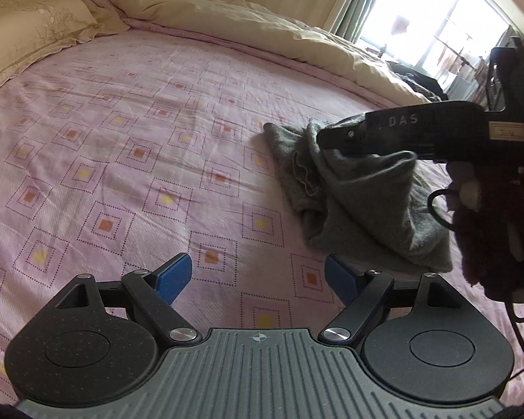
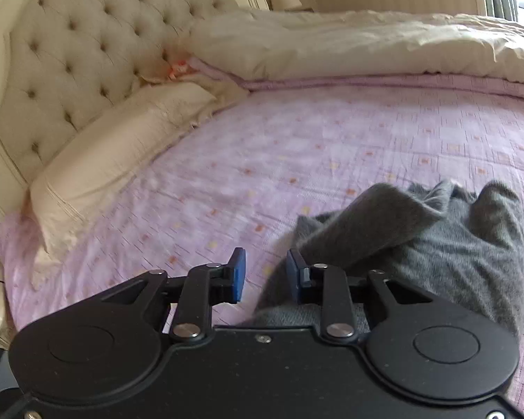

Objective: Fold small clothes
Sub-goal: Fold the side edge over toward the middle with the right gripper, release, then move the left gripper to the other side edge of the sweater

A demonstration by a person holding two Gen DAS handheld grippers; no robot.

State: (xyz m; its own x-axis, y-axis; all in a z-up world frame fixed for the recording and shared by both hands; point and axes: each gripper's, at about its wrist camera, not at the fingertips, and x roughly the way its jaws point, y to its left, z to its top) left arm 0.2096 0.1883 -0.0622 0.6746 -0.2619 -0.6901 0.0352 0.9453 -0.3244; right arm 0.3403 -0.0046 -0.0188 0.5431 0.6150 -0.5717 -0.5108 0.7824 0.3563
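A small grey knitted garment (image 1: pixel 366 202) lies crumpled on the pink patterned bed sheet (image 1: pixel 122 139), at the right in the left wrist view. My right gripper (image 1: pixel 324 139) reaches in from the right, just above the garment's raised top fold. In its own view the right gripper (image 2: pixel 265 258) stands open with a narrow gap and only sheet between the blue pads. The garment (image 2: pixel 436 244) lies against the outer side of the right-hand finger. My left gripper (image 1: pixel 258 265) is wide open over bare sheet, near and to the left of the garment.
A cream pillow (image 2: pixel 104 160) leans on the tufted headboard (image 2: pixel 70 52) at the left. A cream duvet (image 2: pixel 366 42) is bunched along the far side. A bright window (image 1: pixel 419 17) is at the back right. A dark fuzzy sleeve (image 1: pixel 489 237) holds the right gripper.
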